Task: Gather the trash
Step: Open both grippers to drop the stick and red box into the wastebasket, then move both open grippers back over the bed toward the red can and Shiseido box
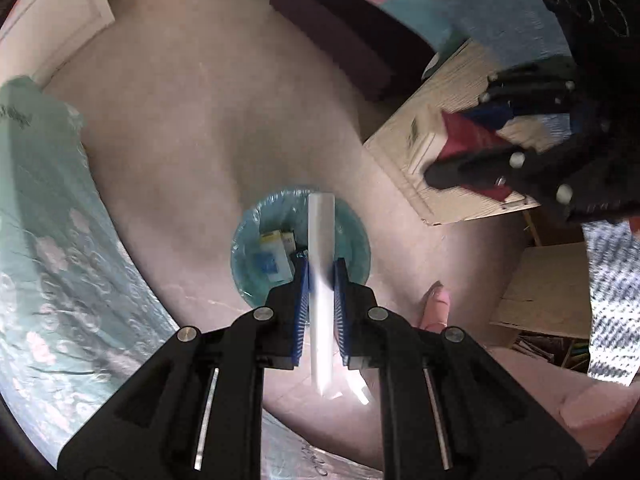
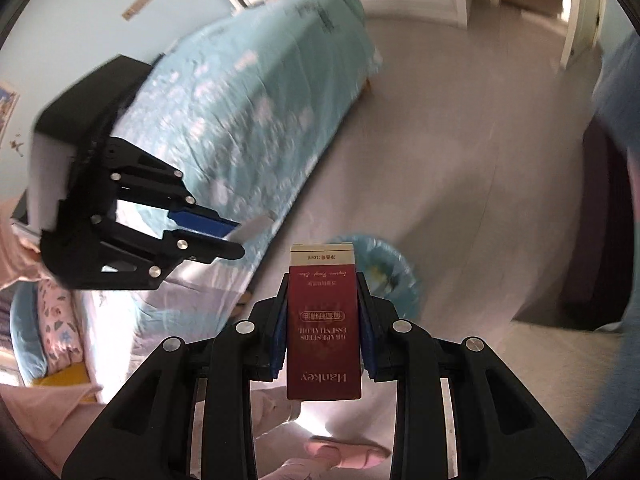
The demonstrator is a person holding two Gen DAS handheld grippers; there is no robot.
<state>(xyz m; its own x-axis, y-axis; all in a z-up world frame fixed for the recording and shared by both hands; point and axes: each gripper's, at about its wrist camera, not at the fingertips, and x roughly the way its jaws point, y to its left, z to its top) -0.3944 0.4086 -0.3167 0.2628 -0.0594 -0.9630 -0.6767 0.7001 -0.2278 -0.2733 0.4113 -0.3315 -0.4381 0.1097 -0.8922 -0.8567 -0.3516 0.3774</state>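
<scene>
White strip: a thin, flat white piece (image 1: 320,280) clamped edge-on between the blue pads of the left gripper (image 1: 320,276); its far end reaches toward 12 o'clock over the bin's opening, its near end sticks back past the pads toward 6 o'clock
Red box: a dark red carton with a cream end band (image 2: 323,320), printed "Hankey", pinched by its long sides in the right gripper (image 2: 323,300); the cream end points to 12 o'clock, away from the camera
Bin: a round bin lined with a pale blue bag (image 1: 352,236) on the floor, directly under the left gripper's tips; small boxes (image 1: 274,256) already lie inside, at 9 o'clock of the strip. In the right wrist view the bin (image 2: 394,276) sits just past the red box at about 1 o'clock
Left gripper pose: aimed steeply down at the bin, jaws closed tight on the white strip; seen from the right wrist view it (image 2: 236,236) hangs at 9 o'clock, tips slanting toward 3 o'clock
Right gripper pose: tilted down toward the floor, jaws closed on the red box; from the left wrist view it (image 1: 448,148) sits at 2 o'clock, blurred
Bed: light blue patterned cover (image 2: 256,112) running from 9 to 12 o'clock behind the left gripper
Floor: plain pale surface (image 1: 208,128) around the bin
Cardboard: a flat sheet (image 1: 452,92) at 2 o'clock of the bin, beneath the right gripper
Person: a foot in pink (image 1: 436,308) at 4 o'clock of the bin
</scene>
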